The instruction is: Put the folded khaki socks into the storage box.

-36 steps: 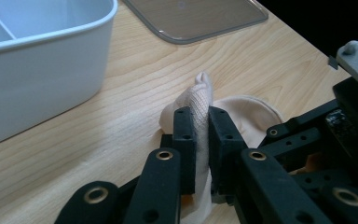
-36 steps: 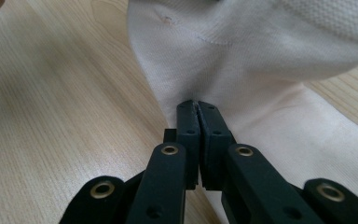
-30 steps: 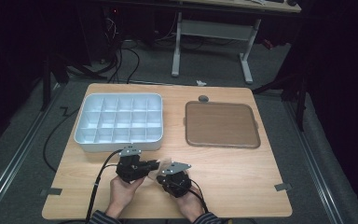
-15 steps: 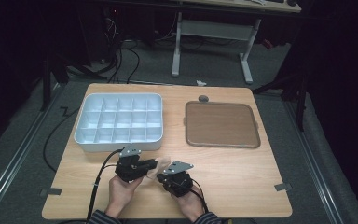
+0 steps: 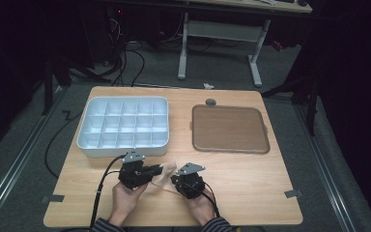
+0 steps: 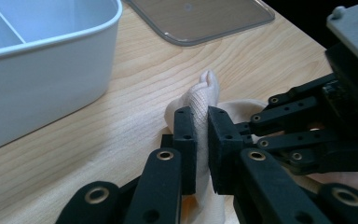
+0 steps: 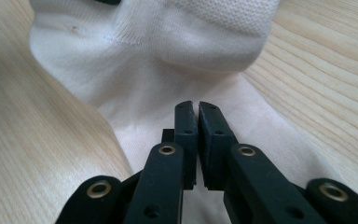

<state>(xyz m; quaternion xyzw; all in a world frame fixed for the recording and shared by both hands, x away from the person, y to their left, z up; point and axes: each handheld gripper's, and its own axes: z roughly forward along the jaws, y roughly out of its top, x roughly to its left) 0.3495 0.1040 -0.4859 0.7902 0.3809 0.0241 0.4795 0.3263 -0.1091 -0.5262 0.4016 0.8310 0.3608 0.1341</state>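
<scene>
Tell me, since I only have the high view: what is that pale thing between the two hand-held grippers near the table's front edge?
Observer: A cream sock, knit with a mesh band, lying on the wooden table.
Operator: Is the left hand-held gripper holding it?
Observer: Yes. The left hand-held gripper is shut on a bunched fold of the sock, which sticks up past its tips.
Operator: And the right one?
Observer: The right hand-held gripper is shut too, its jaws nearly touching, with the sock's thin fabric running under and between them.
</scene>
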